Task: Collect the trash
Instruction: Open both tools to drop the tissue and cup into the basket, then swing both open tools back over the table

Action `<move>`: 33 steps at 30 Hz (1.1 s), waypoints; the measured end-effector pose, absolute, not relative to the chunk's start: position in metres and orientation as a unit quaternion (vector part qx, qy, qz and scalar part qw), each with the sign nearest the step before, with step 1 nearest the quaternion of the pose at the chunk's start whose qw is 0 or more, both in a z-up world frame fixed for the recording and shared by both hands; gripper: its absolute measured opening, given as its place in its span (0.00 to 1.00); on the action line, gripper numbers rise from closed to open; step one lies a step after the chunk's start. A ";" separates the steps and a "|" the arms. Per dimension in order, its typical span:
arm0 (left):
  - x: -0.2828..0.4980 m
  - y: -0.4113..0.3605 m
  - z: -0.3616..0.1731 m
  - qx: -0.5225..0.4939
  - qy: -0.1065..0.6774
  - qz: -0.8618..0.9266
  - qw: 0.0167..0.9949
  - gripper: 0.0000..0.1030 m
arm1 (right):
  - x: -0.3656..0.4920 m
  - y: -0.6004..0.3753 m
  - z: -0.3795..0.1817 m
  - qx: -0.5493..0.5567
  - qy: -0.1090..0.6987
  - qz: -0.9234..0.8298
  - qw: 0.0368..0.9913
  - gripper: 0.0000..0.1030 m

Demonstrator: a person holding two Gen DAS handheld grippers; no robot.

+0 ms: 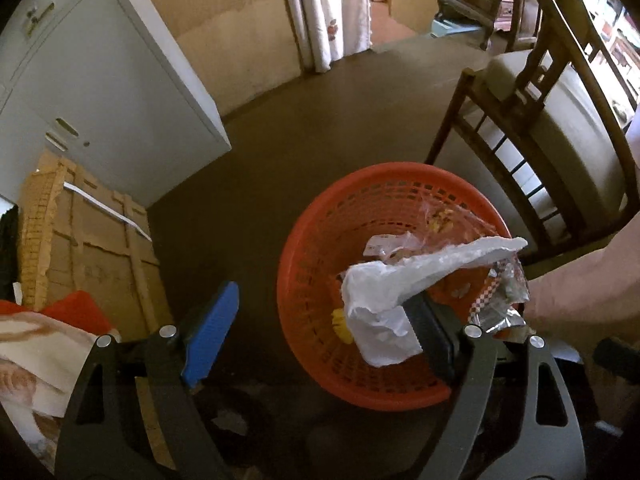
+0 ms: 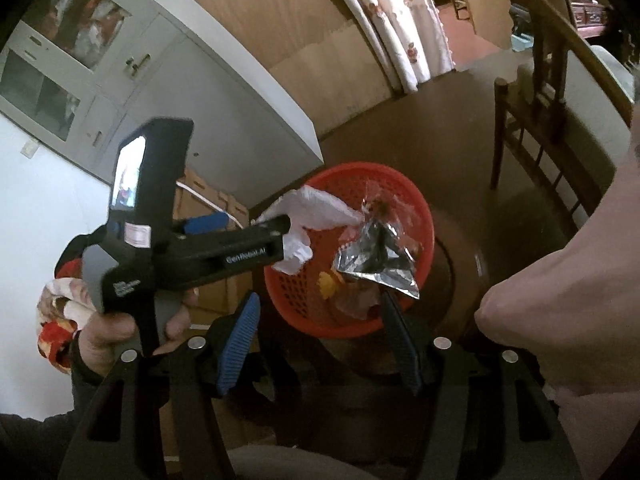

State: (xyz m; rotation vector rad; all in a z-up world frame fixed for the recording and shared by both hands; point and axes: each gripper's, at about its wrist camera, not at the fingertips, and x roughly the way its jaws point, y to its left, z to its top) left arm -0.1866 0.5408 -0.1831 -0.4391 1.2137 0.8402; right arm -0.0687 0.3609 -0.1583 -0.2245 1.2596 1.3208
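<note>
A: Where's the trash?

B: In the orange basket (image 1: 308, 280) on the floor (image 1: 320, 120). A white plastic bag (image 1: 400, 280) clings to one finger of the left claw (image 1: 320, 328), at four o'clock in its view; fingers spread wide, nothing pinched.

A: The right claw (image 2: 320, 336)?

B: Released too, at six o'clock; a silver foil wrapper (image 2: 376, 260) touches its right finger over the basket (image 2: 424, 216).

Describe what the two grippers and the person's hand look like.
Both grippers have black frames, silver round bolts and ribbed blue finger pads. The left gripper has white lettering on its side and a small lit screen. The left hand is bare, with a dark sleeve.
</note>
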 end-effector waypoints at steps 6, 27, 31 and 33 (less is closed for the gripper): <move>-0.194 0.554 -0.209 -0.236 0.596 0.396 0.657 0.87 | -0.063 0.348 -0.141 -0.076 0.533 0.575 0.616 0.60; -0.200 0.546 -0.193 -0.313 0.589 0.363 0.651 0.88 | -0.050 0.299 -0.104 -0.026 0.506 0.579 0.639 0.61; -0.194 0.535 -0.160 -0.285 0.565 0.373 0.678 0.87 | -0.043 0.277 -0.085 -0.012 0.486 0.577 0.656 0.61; -0.190 0.527 -0.141 -0.271 0.546 0.368 0.702 0.87 | -0.035 0.256 -0.069 -0.002 0.468 0.574 0.672 0.61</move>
